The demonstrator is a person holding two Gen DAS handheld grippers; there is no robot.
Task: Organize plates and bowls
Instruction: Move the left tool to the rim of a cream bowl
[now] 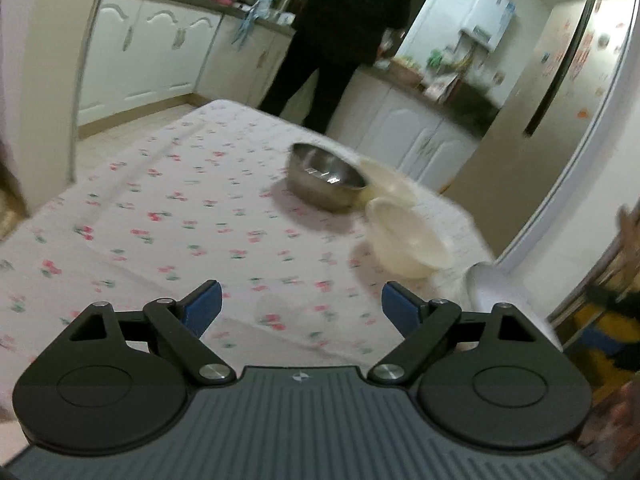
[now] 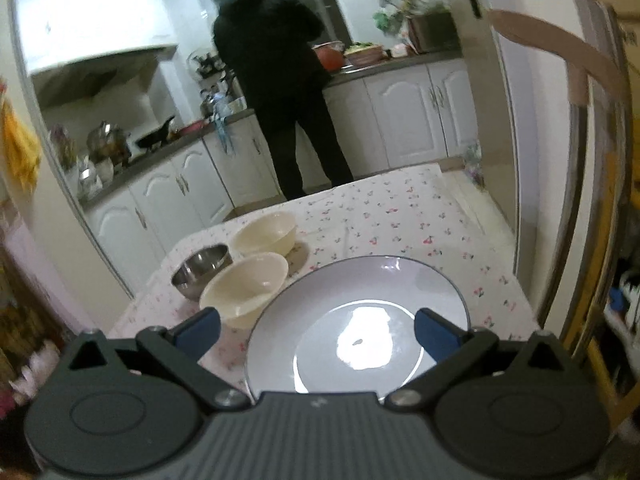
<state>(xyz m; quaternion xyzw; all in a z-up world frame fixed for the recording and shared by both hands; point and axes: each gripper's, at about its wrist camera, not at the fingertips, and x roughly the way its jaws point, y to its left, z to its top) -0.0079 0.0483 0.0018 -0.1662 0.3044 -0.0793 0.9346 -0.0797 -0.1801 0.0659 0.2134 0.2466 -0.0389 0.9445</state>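
A steel bowl [image 1: 326,178] and two cream bowls [image 1: 408,238] [image 1: 386,178] stand close together at the far right of the flowered tablecloth [image 1: 160,216]. A white plate's rim [image 1: 492,280] shows at the right edge. My left gripper [image 1: 301,306] is open and empty above the cloth, short of the bowls. In the right wrist view the white plate [image 2: 356,320] lies right under my open right gripper [image 2: 318,332]. The near cream bowl [image 2: 244,286], the far cream bowl [image 2: 266,232] and the steel bowl [image 2: 202,268] sit to its left.
A person in black [image 2: 280,80] stands at the kitchen counter [image 2: 400,62] beyond the table. White cabinets [image 1: 140,48] line the walls. A refrigerator [image 1: 560,92] stands to the right of the table. The table's edge [image 2: 132,308] runs close to the bowls.
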